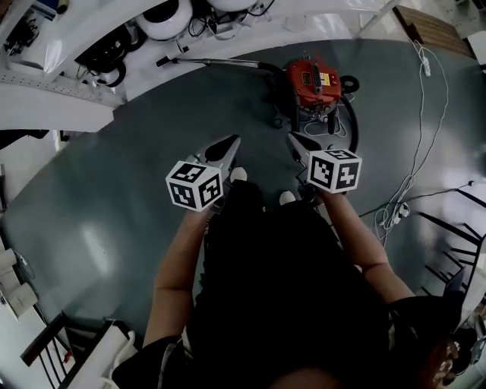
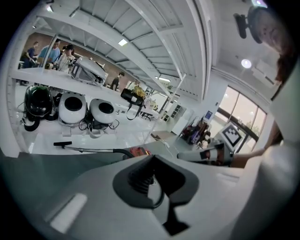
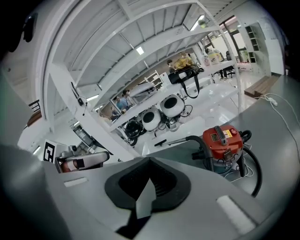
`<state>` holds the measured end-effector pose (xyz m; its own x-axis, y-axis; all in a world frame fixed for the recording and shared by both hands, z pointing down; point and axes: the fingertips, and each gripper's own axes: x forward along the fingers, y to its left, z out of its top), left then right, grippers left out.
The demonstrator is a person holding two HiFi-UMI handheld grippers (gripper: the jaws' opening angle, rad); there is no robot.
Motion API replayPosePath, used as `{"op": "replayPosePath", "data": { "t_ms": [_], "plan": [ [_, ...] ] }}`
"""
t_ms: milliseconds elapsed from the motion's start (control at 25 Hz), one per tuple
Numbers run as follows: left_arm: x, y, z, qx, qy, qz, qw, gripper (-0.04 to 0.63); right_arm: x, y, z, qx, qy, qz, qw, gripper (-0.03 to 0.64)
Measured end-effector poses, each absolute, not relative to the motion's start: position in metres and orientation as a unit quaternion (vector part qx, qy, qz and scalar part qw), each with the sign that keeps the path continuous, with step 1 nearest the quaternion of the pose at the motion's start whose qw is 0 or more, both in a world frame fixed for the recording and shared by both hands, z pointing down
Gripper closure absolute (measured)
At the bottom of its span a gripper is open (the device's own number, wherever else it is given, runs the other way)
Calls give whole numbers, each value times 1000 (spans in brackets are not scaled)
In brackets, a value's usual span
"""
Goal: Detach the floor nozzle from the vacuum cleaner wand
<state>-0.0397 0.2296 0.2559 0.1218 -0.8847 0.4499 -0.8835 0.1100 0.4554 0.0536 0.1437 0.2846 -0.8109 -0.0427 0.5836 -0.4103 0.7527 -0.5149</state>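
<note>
A red canister vacuum cleaner stands on the grey floor ahead of me. Its black hose runs left into a thin metal wand lying along the floor's far edge. The black floor nozzle sits on the wand's left end. My left gripper and right gripper hang side by side in the air, well short of the vacuum. Both are shut with nothing between the jaws.
A white cable trails over the floor at the right. White benches with round white and black devices line the far side, behind the wand. Black stair rails stand at the right. People are in the background.
</note>
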Motion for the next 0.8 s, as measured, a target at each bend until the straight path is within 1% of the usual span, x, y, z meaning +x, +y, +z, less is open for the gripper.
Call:
{"op": "replayPosePath", "data": {
  "t_ms": [320, 520, 640, 800],
  "plan": [
    [-95, 236, 269, 684, -634, 3, 359, 584, 17, 140, 290, 177, -884, 324, 287, 621],
    [-109, 232, 288, 698, -611, 22, 372, 584, 12, 139, 295, 199, -879, 325, 286, 621],
    [-110, 226, 297, 700, -603, 29, 381, 584, 10, 135, 306, 203, -873, 328, 298, 621],
    [-120, 212, 309, 696, -602, 36, 391, 584, -5, 115, 315, 201, -875, 323, 298, 621]
  ]
}}
